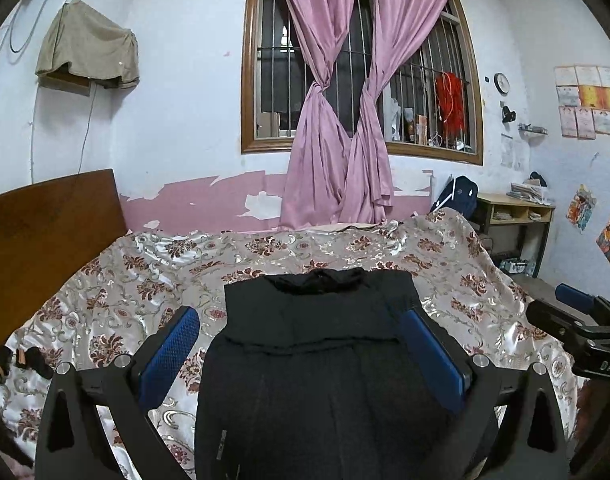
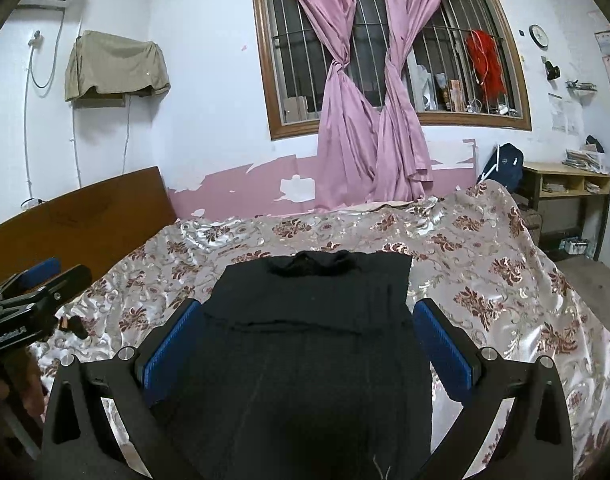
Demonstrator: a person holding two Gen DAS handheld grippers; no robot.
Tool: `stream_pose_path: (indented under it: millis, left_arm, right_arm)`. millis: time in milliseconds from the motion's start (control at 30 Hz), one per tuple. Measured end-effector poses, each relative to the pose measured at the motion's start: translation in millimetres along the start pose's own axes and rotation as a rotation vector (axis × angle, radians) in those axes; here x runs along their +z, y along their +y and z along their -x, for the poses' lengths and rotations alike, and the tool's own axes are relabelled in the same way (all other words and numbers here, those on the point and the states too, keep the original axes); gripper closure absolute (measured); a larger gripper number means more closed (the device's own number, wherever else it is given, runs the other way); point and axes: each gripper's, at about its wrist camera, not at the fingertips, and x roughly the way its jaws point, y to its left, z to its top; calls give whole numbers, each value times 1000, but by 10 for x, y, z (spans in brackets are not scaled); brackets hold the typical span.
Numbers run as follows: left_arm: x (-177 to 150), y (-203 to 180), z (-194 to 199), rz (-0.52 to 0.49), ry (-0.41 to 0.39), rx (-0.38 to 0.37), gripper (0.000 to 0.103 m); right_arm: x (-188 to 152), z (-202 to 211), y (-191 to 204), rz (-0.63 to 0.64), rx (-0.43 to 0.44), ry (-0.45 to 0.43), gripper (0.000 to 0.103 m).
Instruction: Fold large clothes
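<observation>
A black garment lies flat on the floral bedspread, narrowed into a long strip with its collar at the far end. A cloth edge crosses it about halfway. My left gripper hovers open over the near part, its blue pads spread wider than the cloth. The right gripper is open too, straddling the same garment from slightly further right. Each gripper shows at the edge of the other's view: the right gripper and the left gripper. Neither holds anything.
A wooden headboard stands at the left. Small dark items lie on the bedspread near it. Pink curtains hang at the barred window beyond the bed. A backpack and a desk are at the far right.
</observation>
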Motion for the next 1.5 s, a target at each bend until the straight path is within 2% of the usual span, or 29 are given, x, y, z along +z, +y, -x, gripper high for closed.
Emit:
stream_pose_path:
  millis: [267,600,767,1200,1500]
  left_arm:
    - [-197,-11,44,-12,-11,-8,0]
    - [-565,3,73,-61,28,6,0]
    - [-745,33,114,-63,37,10,0]
    - [-1145,176,-35,-29,140,36,0]
    - [-1478,297,-137,-17,189,69,0]
  right_arm:
    - [-254,115,83,31,13,6,1]
    - [-512,117,203,77,23,31,1]
    - [-671,87,202,55,30,61,1]
    - [-1034,-93,151,29,14,141,1]
    - [-1437,-256,157,31,-18,219,1]
